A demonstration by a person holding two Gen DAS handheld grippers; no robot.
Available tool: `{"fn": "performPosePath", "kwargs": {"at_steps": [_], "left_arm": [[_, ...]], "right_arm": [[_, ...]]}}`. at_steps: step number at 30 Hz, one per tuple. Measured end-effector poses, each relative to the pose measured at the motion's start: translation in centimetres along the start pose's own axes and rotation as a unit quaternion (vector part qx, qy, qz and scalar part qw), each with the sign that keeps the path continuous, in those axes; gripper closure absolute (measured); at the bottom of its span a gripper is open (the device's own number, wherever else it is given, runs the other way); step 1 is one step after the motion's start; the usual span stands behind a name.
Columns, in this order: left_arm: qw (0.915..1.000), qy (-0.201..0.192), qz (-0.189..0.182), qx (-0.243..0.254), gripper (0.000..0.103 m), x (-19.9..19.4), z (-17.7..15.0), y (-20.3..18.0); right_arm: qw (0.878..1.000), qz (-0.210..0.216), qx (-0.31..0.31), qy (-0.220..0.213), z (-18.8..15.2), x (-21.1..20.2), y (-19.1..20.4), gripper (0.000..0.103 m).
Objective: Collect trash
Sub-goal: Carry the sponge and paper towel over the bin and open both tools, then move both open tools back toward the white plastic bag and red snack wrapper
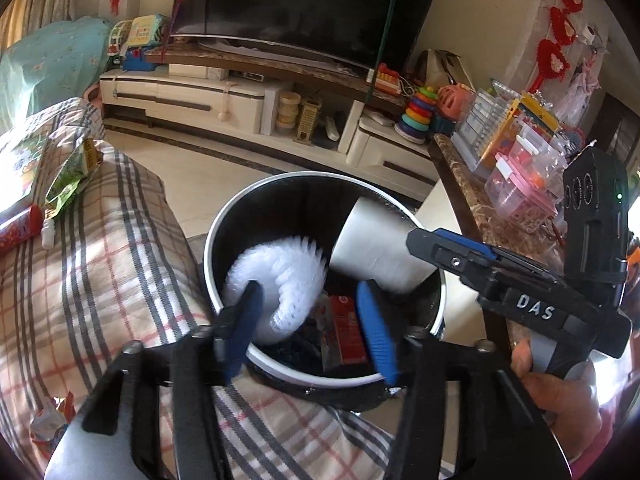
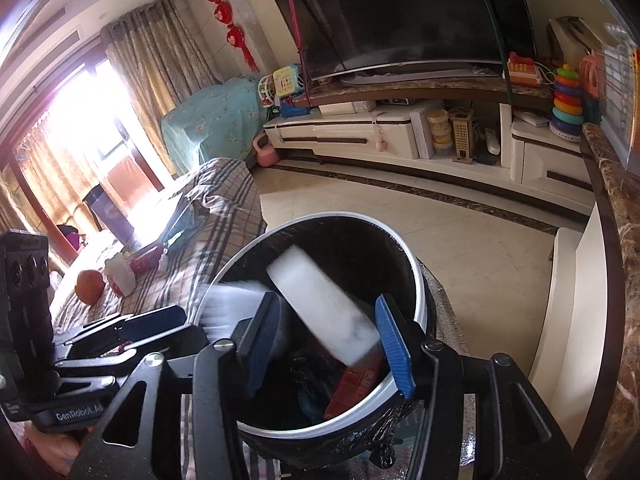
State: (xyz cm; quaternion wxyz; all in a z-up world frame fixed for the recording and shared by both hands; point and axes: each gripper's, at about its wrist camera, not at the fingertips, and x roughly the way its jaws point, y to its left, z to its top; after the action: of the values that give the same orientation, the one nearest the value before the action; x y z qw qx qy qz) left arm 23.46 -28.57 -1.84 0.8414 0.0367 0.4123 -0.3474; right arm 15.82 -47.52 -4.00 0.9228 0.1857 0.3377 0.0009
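A round black bin with a white rim [image 1: 214,240] [image 2: 420,300] stands between the sofa and a marble table. My left gripper [image 1: 310,332] hangs open over it. A white foam net [image 1: 280,276] lies loose inside, by the left finger. A white paper cup [image 1: 376,248] tilts over the bin's right side, free of any pad. My right gripper [image 2: 326,344] is open too, with the blurred cup [image 2: 320,304] beyond its fingers. A red packet [image 1: 348,332] [image 2: 356,384] lies at the bottom. Each view shows the other gripper: right gripper [image 1: 436,248], left gripper [image 2: 132,328].
The plaid-covered sofa [image 1: 100,280] holds a green snack packet [image 1: 68,184], a red packet [image 1: 20,228] and a crumpled wrapper [image 1: 48,424]; an orange fruit [image 2: 90,286] and a white bag [image 2: 120,276] lie farther along. The marble table [image 1: 480,208] carries plastic boxes. A TV stand [image 2: 360,136] lines the far wall.
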Motion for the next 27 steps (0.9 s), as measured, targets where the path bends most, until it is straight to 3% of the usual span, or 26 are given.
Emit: {"fn": "performPosePath", "kwargs": {"at_steps": [13,27], "left_arm": [[0.9987,-0.019,0.034,-0.034,0.038,-4.4,-3.3,3.9],[0.9882,-0.048,0.098,-0.108,0.036,-10.0,-7.1,11.4]], "right_arm": [[1.0,0.025,-0.005,-0.018,-1.4,-1.2,2.8,0.012],[0.996,0.068,-0.055,0.016,-5.3,0.4,9.7,0.008]]}}
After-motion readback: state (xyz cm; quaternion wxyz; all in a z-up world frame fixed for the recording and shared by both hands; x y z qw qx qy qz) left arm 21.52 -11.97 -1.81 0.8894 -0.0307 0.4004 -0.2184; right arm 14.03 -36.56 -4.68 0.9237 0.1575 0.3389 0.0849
